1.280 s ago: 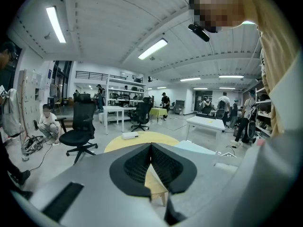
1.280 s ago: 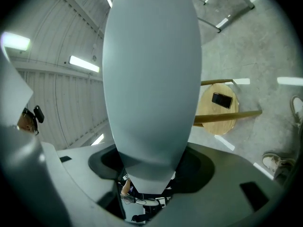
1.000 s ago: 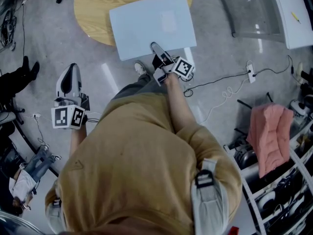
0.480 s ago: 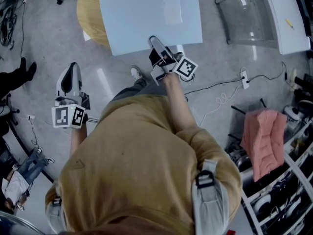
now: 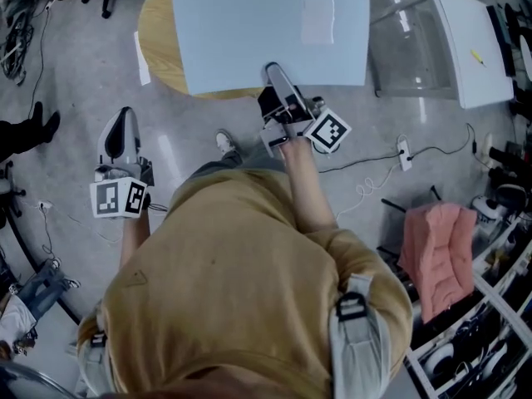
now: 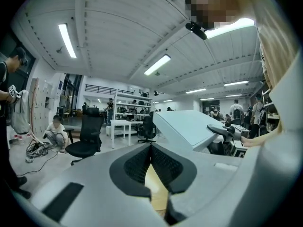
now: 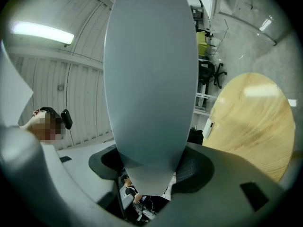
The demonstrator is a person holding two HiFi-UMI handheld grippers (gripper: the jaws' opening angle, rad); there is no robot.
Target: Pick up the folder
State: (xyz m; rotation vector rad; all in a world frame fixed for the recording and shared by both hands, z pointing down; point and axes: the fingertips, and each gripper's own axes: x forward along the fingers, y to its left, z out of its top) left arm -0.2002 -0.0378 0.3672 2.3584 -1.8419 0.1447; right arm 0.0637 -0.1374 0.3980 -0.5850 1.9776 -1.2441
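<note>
The folder (image 5: 249, 32) is a large pale blue-grey sheet with a white label, held in the air above the round wooden table (image 5: 154, 32). My right gripper (image 5: 274, 77) is shut on the middle of its near edge. In the right gripper view the folder (image 7: 151, 79) rises straight up from between the pads of the right gripper (image 7: 151, 167), with the table (image 7: 251, 122) behind it. My left gripper (image 5: 123, 123) hangs at the left over the floor, jaws together and empty. From the left gripper (image 6: 151, 148) the folder (image 6: 189, 126) shows at the right.
A clear plastic bin (image 5: 407, 48) and a white panel (image 5: 470, 40) stand at the upper right. Cables and a power strip (image 5: 403, 152) lie on the floor. A pink cloth (image 5: 436, 252) hangs on a rack at right. An office chair (image 6: 87, 136) and people stand farther off.
My right gripper has lifted the folder up off the table towards the head camera, so it looks larger. The left gripper has risen slightly.
</note>
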